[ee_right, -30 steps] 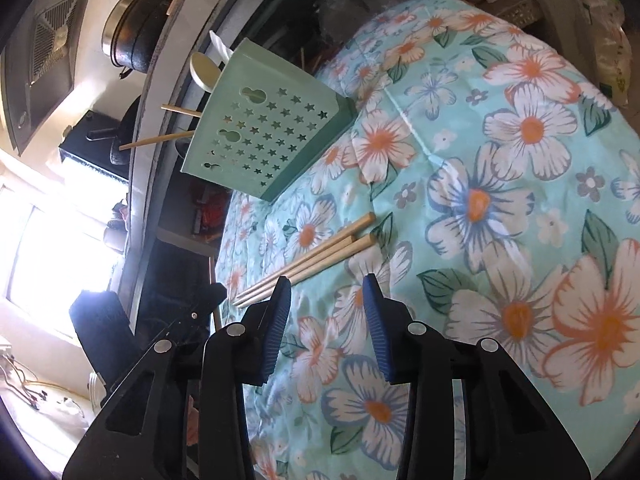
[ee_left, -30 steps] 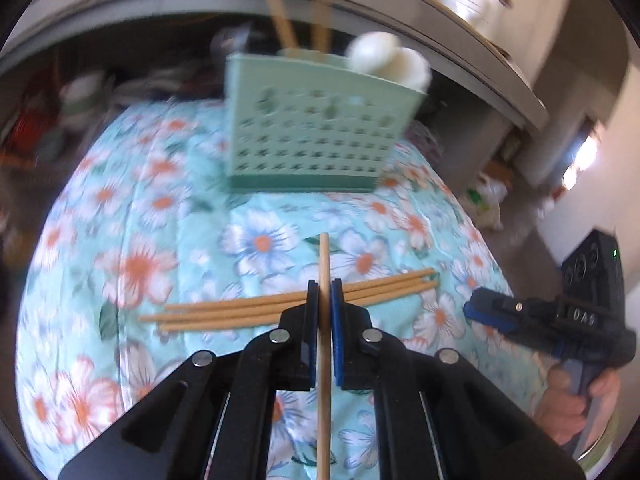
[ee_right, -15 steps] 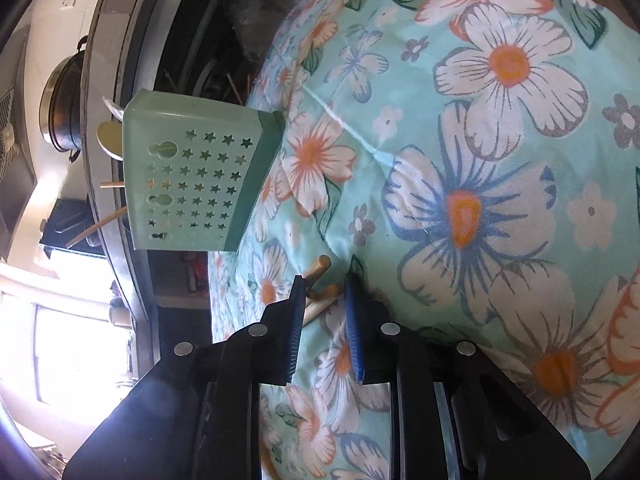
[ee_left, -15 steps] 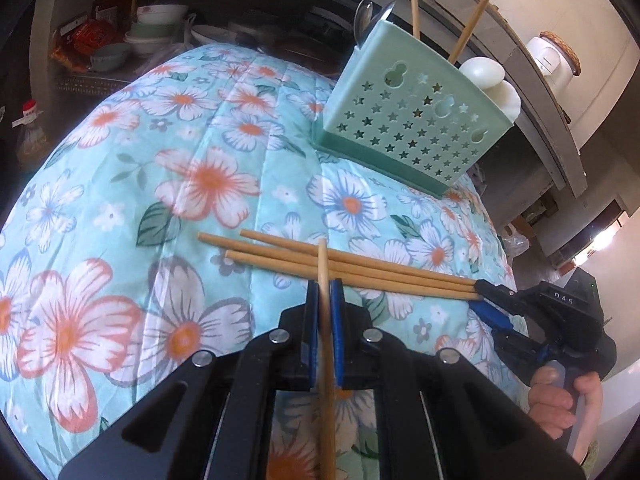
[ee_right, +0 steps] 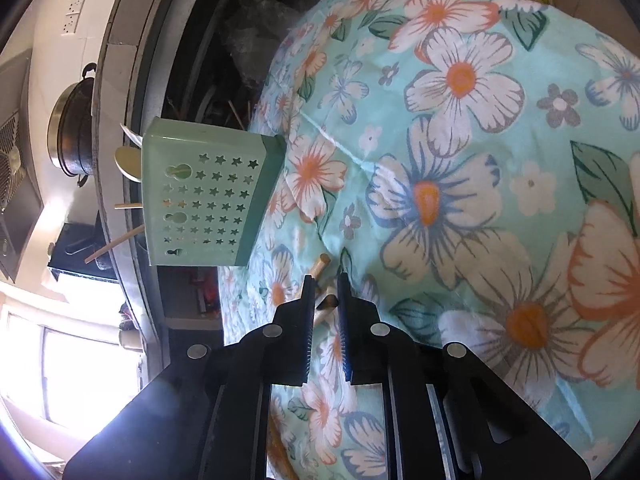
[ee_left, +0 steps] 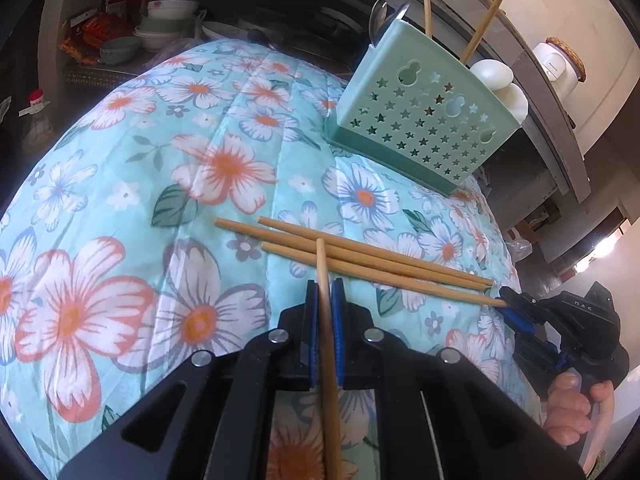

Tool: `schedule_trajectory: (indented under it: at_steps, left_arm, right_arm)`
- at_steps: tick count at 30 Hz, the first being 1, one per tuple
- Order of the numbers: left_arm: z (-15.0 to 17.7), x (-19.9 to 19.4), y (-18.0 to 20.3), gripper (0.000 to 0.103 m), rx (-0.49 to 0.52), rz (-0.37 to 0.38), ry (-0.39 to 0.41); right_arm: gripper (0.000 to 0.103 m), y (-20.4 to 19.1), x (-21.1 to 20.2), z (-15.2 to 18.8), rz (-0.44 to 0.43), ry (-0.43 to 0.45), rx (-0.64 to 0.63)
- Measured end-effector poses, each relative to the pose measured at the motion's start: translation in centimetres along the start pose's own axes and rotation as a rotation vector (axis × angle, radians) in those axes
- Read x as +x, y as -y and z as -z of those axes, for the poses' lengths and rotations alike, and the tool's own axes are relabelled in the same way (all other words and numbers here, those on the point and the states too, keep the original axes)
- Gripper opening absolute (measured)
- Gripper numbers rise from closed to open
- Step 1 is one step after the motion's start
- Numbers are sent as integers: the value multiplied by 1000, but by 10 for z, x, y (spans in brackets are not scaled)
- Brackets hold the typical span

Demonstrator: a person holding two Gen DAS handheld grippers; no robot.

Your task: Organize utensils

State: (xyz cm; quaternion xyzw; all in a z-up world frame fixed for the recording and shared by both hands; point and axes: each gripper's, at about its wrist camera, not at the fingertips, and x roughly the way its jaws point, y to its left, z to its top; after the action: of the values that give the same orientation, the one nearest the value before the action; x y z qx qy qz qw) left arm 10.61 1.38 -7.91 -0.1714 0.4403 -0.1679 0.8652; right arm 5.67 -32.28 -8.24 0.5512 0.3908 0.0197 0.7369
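My left gripper is shut on one wooden chopstick, which points away over three more chopsticks lying side by side on the floral cloth. The mint star-cut utensil holder stands behind them with two chopsticks, a metal spoon and white spoons in it. My right gripper sits at the right ends of the lying chopsticks. In the right wrist view its jaws are closing with chopstick ends between the pads. The holder shows at the left there.
Bowls sit on a dark shelf beyond the table. A white jar and a metal pot stand on the counter behind the holder. A person's hand grips the right tool. The cloth drops off past the holder.
My right gripper has come down onto the right ends of the lying chopsticks and its jaws have narrowed around them. My left gripper sank and rolled, still holding its chopstick.
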Motion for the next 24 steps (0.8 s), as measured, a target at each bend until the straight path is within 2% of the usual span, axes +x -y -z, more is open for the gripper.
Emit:
schedule_trajectory:
  at_steps: [3,7,16,18,24]
  left_arm:
    - [0,0,0,7,1,-4,-1]
    - [0,1,0,7,0,-4,0]
    - [1,3,1,7,7,-15,1]
    - [1,3,2,7,10,-20,0]
    - [1,4,7,7,37,-55,1]
  right_arm:
    - [18,3,5,5,-13,-19,21]
    - [20,1,10,10,-6,-4,31]
    - [19,-12,19,19,49,36,-24]
    - [16,-15,20,20,63,45,-40]
    - [13,-22,14,21,55,74,-86]
